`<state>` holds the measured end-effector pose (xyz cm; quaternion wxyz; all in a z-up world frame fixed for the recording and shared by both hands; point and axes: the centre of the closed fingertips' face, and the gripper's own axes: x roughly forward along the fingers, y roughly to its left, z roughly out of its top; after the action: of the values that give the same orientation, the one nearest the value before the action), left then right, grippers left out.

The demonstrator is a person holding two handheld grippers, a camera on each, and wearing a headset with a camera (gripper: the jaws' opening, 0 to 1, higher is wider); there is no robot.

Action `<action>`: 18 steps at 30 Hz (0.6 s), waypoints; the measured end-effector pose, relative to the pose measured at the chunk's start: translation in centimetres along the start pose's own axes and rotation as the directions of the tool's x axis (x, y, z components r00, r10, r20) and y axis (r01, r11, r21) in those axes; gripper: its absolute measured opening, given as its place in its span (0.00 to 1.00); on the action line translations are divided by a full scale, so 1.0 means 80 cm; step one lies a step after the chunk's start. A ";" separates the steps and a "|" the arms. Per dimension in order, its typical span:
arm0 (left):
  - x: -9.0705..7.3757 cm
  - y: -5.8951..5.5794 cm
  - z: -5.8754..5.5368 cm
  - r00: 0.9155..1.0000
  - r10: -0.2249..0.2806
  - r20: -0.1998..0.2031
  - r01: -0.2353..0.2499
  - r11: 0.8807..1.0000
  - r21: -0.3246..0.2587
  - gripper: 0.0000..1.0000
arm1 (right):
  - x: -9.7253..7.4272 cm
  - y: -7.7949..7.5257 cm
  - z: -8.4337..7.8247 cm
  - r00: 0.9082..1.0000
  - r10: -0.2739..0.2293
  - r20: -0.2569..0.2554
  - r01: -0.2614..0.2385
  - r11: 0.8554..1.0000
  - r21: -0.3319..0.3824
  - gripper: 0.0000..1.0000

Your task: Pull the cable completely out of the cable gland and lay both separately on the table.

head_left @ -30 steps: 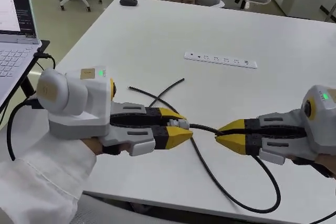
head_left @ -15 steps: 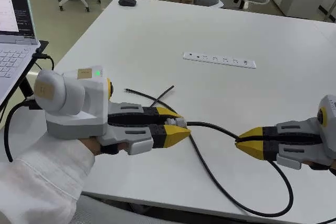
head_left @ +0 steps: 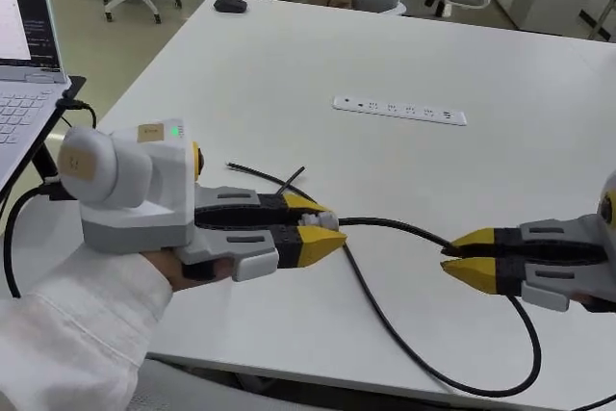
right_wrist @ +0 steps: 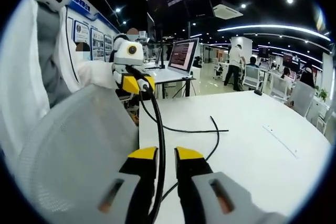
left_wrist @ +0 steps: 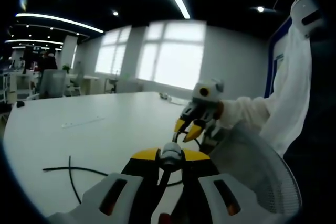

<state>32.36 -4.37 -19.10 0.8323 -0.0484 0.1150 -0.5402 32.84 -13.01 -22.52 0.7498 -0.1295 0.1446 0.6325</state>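
- Clamping the cable gland (head_left: 330, 222) between their yellow tips, the jaws of the left gripper (head_left: 337, 230) are closed down to the gland's width. In the left gripper view the pale gland sits right at the tips.
- On the right gripper (head_left: 448, 259) the jaws are pinched almost together on the black cable (head_left: 395, 228). In the right gripper view it runs up the narrow gap between them.
- From the left jaws to the right jaws the cable spans the space between them, held above the white surface (head_left: 289, 84). The two pairs of tips point at each other and are apart.
- At the left jaws the cable passes through the gland, so the two are not separated.
- Behind the right jaws the cable drops and loops along the near edge of the surface. Behind the left jaws two thin black ends lie on it.
- Beyond both jaws a white power strip (head_left: 399, 111) lies flat, with a dark mouse (head_left: 229, 5) far past it.
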 end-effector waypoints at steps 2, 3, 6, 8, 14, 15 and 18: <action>0.001 -0.001 -0.003 1.000 -0.002 -0.014 0.002 1.000 0.000 0.17 | 0.004 0.003 0.016 1.000 0.008 0.019 -0.008 1.000 -0.024 0.17; 0.002 -0.001 -0.006 1.000 0.001 -0.027 -0.001 1.000 0.004 0.17 | 0.008 0.006 0.028 0.999 0.023 0.035 -0.021 0.999 -0.048 0.17; 0.002 -0.002 -0.006 1.000 -0.004 -0.025 0.005 1.000 0.006 0.17 | 0.019 0.015 0.056 0.995 0.069 0.075 -0.063 0.995 -0.078 0.18; 0.002 -0.003 -0.006 1.000 -0.009 -0.025 0.009 1.000 0.006 0.17 | 0.026 0.021 0.067 0.992 0.097 0.076 -0.088 0.989 -0.115 0.17; 0.003 -0.005 -0.006 0.999 -0.013 -0.029 0.014 1.000 0.018 0.17 | 0.053 0.031 0.077 0.985 0.168 0.038 -0.159 0.973 -0.166 0.14; 0.003 -0.005 -0.006 0.999 -0.013 -0.029 0.013 1.000 0.018 0.17 | 0.057 0.032 0.076 0.984 0.175 0.032 -0.168 0.971 -0.170 0.13; 0.002 -0.004 -0.006 1.000 -0.009 -0.029 0.009 1.000 0.018 0.17 | 0.065 0.036 0.073 0.979 0.201 0.020 -0.195 0.965 -0.178 0.10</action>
<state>32.03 -4.65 -19.53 0.8285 -0.0334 0.1218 -0.5456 31.12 -5.57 -19.15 0.6712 -0.1675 0.0865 0.7169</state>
